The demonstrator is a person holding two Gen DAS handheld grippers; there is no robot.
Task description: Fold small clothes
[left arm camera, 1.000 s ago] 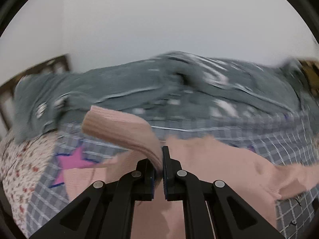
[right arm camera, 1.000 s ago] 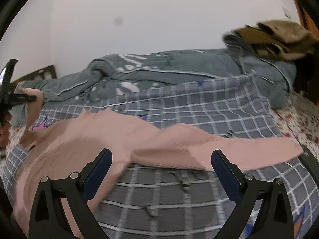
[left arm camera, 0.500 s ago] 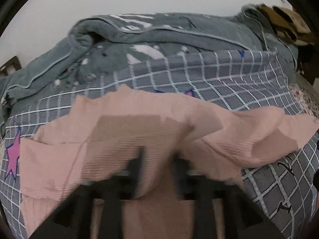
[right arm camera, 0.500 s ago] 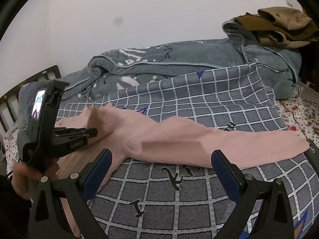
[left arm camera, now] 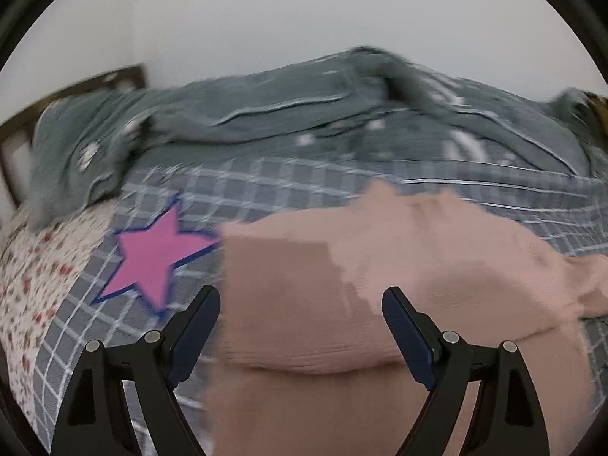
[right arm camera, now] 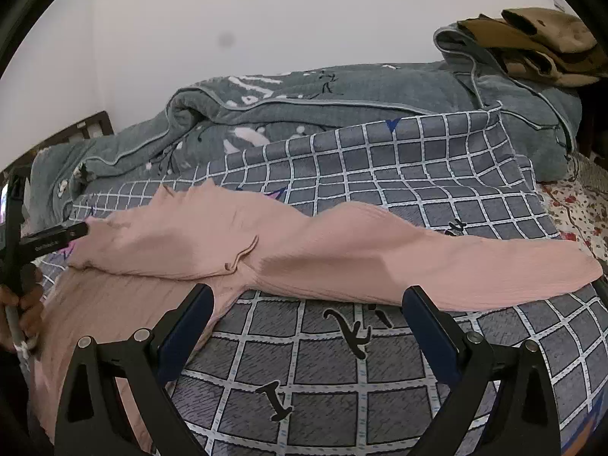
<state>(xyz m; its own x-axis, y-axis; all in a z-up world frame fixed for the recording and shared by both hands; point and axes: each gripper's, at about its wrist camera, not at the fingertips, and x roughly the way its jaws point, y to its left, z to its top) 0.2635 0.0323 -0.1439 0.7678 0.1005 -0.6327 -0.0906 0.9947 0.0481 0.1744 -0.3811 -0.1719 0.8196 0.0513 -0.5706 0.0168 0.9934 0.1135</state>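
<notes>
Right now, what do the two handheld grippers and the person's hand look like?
Both the left gripper and right gripper have matte black angular frames, silver rivets and dark blue finger pads. The bare hand shows no sleeve.

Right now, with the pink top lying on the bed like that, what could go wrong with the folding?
1. The left sleeve, already folded across the pink top, looks loose and bumpy; with the left gripper open, it may slide back.
2. The right sleeve lies stretched out, and the open right gripper might pinch the checked blanket too.
3. The blanket is wrinkled, so the fold may come out crooked.
</notes>
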